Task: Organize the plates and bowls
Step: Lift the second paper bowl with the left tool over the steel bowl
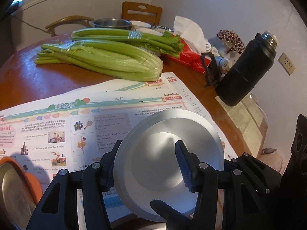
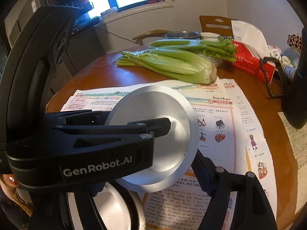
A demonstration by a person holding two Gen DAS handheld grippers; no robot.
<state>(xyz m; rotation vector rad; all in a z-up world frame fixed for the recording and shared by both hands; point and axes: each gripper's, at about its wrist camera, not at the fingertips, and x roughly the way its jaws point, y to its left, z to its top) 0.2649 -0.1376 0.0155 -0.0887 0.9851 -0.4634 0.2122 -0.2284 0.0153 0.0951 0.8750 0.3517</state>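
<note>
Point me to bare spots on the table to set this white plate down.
Open: the worksheets between the celery and the left gripper holding the white plate; bare wood left of the celery. Crowded: far edge with metal bowl, right side around tissue box and black flask.

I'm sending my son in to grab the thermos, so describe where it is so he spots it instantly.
Start at the round wooden table and go to its wall-side edge, past the red tissue box. The black thermos stands there, the only tall dark cylinder, with a silver neck.
</note>
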